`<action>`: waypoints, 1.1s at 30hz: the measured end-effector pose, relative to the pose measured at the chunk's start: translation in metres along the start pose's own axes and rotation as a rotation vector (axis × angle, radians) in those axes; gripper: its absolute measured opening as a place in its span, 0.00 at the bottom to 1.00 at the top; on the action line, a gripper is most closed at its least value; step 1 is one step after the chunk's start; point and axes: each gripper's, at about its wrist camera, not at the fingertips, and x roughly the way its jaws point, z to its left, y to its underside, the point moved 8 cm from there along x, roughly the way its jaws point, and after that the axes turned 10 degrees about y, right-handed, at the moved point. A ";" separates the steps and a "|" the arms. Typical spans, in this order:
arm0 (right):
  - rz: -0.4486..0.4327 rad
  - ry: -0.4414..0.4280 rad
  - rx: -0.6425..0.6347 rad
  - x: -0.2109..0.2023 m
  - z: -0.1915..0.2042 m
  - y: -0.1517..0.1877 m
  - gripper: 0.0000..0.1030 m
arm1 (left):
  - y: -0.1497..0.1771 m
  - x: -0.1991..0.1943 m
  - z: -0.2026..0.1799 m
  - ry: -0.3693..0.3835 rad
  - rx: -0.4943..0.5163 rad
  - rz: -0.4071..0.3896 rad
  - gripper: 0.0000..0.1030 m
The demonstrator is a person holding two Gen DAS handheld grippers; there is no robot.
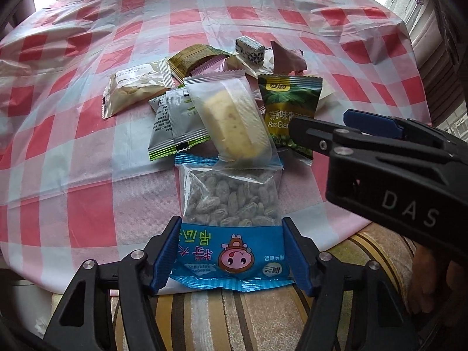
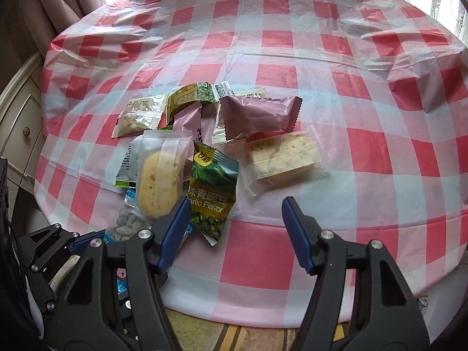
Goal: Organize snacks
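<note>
Snack pile sits near the front edge of the checked tablecloth (image 2: pixel 292 67). Left gripper (image 1: pixel 231 259) has its blue pads against both sides of the blue bag of seeds (image 1: pixel 231 234), gripping it at the table edge. Right gripper (image 2: pixel 234 228) is spread, nothing between the pads, hovering just beside the green pea packet (image 2: pixel 212 193). Clear-wrapped biscuit (image 2: pixel 159 187) overlaps the seed bag's far end. Pink wrapper (image 2: pixel 257 114) and a cracker pack (image 2: pixel 283 155) lie further back.
</note>
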 end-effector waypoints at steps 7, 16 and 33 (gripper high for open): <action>0.006 -0.035 -0.010 0.008 0.011 -0.006 0.50 | 0.001 -0.001 0.001 0.035 -0.018 -0.020 0.59; 0.005 -0.091 -0.003 0.006 0.012 -0.001 0.08 | 0.004 -0.011 0.010 0.078 -0.044 -0.035 0.57; 0.052 -0.096 -0.042 0.014 0.032 -0.003 0.55 | 0.025 -0.044 0.036 0.052 -0.112 -0.088 0.57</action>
